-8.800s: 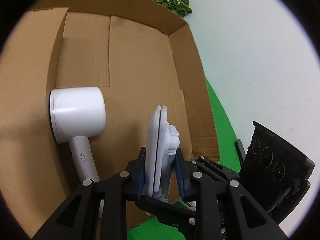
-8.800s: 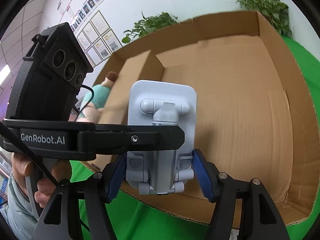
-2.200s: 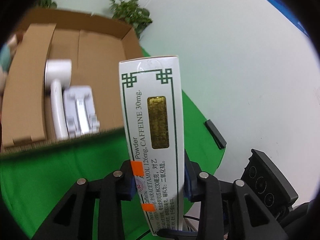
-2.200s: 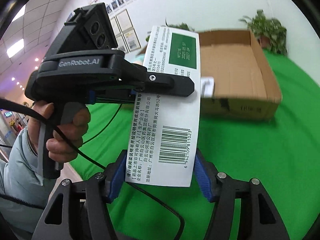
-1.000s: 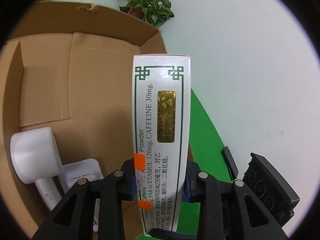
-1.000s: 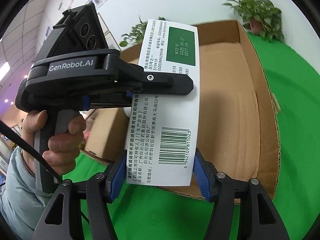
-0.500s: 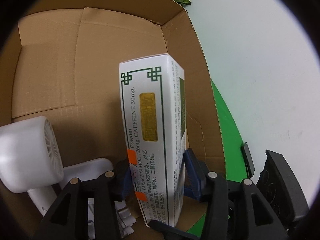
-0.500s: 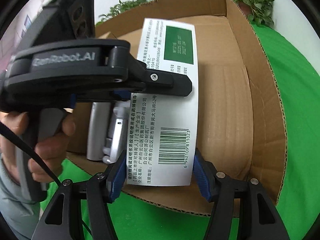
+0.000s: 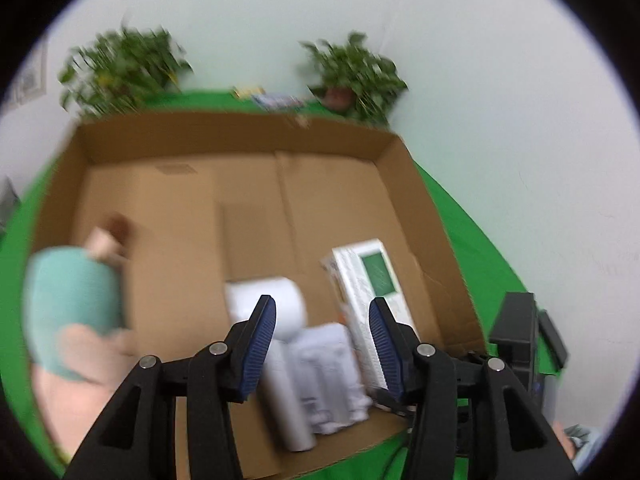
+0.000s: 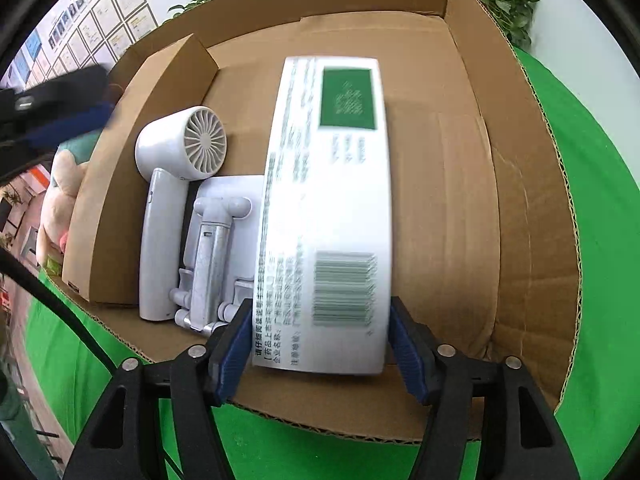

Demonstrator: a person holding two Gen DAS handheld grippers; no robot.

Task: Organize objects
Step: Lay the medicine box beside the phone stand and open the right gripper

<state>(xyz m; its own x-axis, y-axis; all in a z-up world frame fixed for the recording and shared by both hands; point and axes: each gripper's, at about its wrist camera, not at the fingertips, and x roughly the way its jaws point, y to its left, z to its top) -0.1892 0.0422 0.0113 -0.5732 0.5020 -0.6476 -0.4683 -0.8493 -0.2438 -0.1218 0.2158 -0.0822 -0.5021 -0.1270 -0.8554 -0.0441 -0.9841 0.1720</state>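
Observation:
A white medicine box [image 10: 328,216] with a green panel and a barcode lies in the cardboard box [image 10: 520,216], between my right gripper's [image 10: 320,336] blue pads. The right jaws stand close on its sides. It also shows in the left wrist view [image 9: 372,292]. My left gripper [image 9: 322,340] is open and empty, above the box's near edge. A white hand fan [image 10: 176,184] and a white folding stand [image 10: 216,240] lie to the left of the medicine box.
A plush toy in a teal top [image 9: 72,300] sits outside the cardboard box's left wall [image 9: 60,184]. Green cloth [image 10: 592,200] covers the table. Two potted plants [image 9: 356,76] stand behind the box. A black device [image 9: 516,332] is at the right.
My left gripper has let go of the medicine box, opened and drawn back up. The medicine box now lies flat in the cardboard box beside the stand. My right gripper stays on it.

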